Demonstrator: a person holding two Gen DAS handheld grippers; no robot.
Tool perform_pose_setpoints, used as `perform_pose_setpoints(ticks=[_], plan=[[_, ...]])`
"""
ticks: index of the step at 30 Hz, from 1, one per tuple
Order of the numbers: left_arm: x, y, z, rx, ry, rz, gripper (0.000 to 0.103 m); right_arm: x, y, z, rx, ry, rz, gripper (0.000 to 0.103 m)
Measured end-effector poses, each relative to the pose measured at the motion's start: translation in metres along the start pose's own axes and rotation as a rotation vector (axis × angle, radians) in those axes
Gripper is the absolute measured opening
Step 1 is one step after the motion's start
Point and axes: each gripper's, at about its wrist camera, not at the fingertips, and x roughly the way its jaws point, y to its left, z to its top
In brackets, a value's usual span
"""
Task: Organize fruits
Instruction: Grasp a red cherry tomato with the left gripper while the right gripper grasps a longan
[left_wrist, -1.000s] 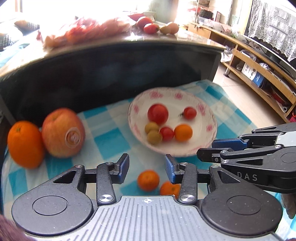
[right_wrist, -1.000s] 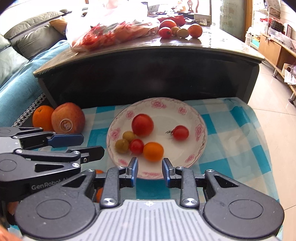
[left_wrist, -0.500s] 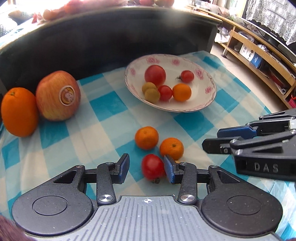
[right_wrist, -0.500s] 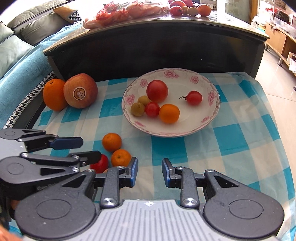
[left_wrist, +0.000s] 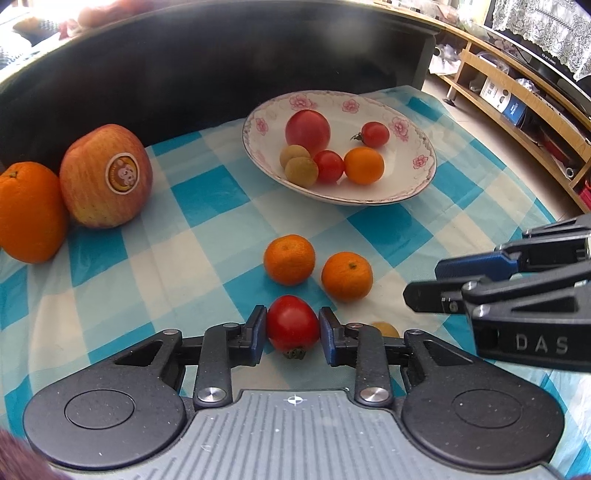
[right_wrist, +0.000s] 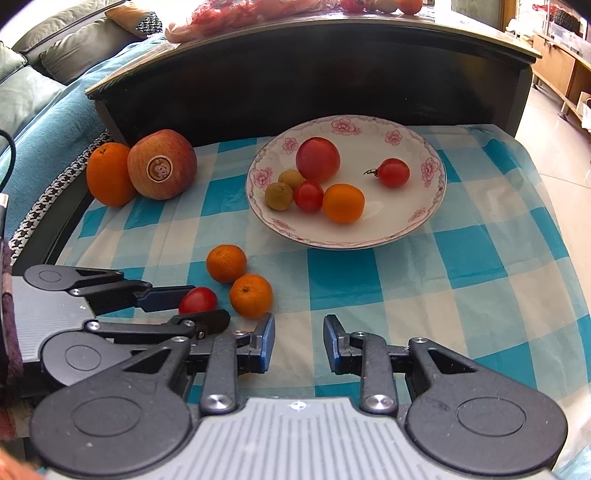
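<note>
My left gripper (left_wrist: 292, 329) brackets the red tomato (left_wrist: 292, 323), pads touching or nearly so. I close gently, avoiding bruising, then lift toward the plate (left_wrist: 424, 177). My right gripper (right_wrist: 299, 341) hangs wide, empty.

The right gripper (right_wrist: 299, 345) hovers with its blue-padded jaws apart and nothing between them, low over the blue-and-white checked cloth (right_wrist: 461, 266). To its left, the left gripper (right_wrist: 199, 308) has a red tomato (right_wrist: 197, 300) between its fingers, just beside two mandarins (right_wrist: 251, 295) lying on the cloth. Farther back, a floral-rimmed plate (right_wrist: 402, 225) holds a large tomato, two cherry tomatoes, a mandarin and two small brownish fruits, while an orange (right_wrist: 107, 173) and a stickered apple (right_wrist: 161, 164) touch at the cloth's far left.
</note>
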Motion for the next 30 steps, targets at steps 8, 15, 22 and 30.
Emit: perform_pose_setpoints(ticks=[8,15,22,30], plan=[[-0.014,0.016,-0.005,-0.024,-0.015,0.011,0.038,0.002,0.010,-0.006,-0.005,0.027,0.040,0.032],[-0.012,0.022,-0.008,-0.031,0.000,0.019,0.038,0.011,0.019,-0.003,0.012,0.027,0.078,0.037],[-0.011,0.027,-0.012,-0.025,0.005,0.027,0.037,0.020,0.027,-0.001,0.014,0.043,0.104,0.038],[-0.011,0.034,-0.015,-0.030,0.012,0.051,0.037,0.028,0.029,0.004,0.044,0.026,0.137,0.038]])
